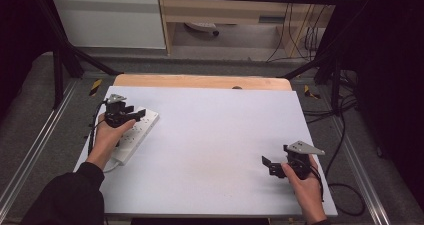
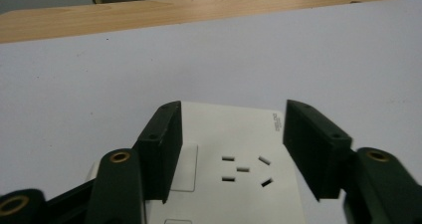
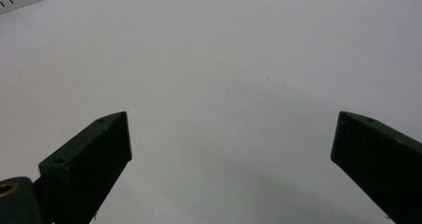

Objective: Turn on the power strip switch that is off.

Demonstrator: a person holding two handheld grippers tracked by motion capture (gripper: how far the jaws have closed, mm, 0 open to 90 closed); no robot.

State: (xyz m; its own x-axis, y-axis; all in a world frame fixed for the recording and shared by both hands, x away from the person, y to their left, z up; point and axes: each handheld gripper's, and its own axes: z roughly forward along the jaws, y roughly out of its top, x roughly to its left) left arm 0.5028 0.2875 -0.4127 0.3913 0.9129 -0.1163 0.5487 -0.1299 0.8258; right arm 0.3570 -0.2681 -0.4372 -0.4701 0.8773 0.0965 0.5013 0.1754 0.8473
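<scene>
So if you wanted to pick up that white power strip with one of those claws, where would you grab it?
Probably across its narrow width, from above. The power strip lies flat on the table, long and slim, so only its two long side edges fit between jaws. The left gripper already hovers over its far end, jaws open, straddling the socket face; lowering and closing on the edges there looks workable.

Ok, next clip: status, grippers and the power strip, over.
Left gripper open, jaws astride the white power strip, pads clear of it. Right gripper open, over bare white table. Strip flat at table's left edge. Nothing in the way.
</scene>
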